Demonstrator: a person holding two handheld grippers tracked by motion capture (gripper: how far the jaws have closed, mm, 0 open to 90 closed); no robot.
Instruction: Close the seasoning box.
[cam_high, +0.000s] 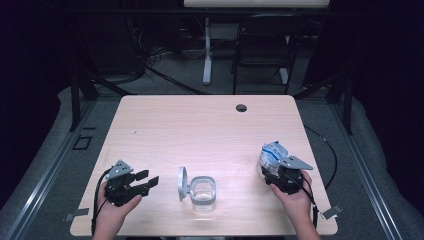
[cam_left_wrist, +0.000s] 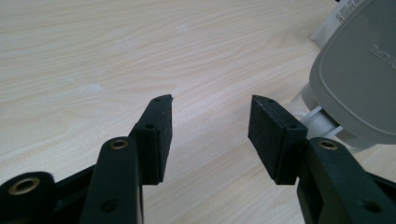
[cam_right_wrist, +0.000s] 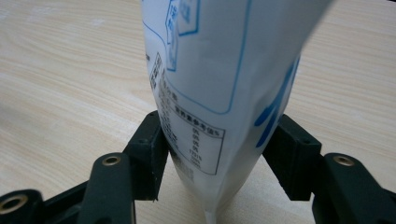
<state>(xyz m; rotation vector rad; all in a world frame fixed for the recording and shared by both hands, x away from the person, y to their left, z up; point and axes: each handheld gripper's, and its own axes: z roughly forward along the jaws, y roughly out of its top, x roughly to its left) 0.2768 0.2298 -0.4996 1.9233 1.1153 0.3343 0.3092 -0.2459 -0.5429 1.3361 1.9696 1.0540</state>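
This looks like a lab or test room rather than a home. A plain pale wood table with a cable hole stands on grey carpet, between metal rails. Behind it, in poor light, are a folding chair, a desk leg and what seem to be loose cables.
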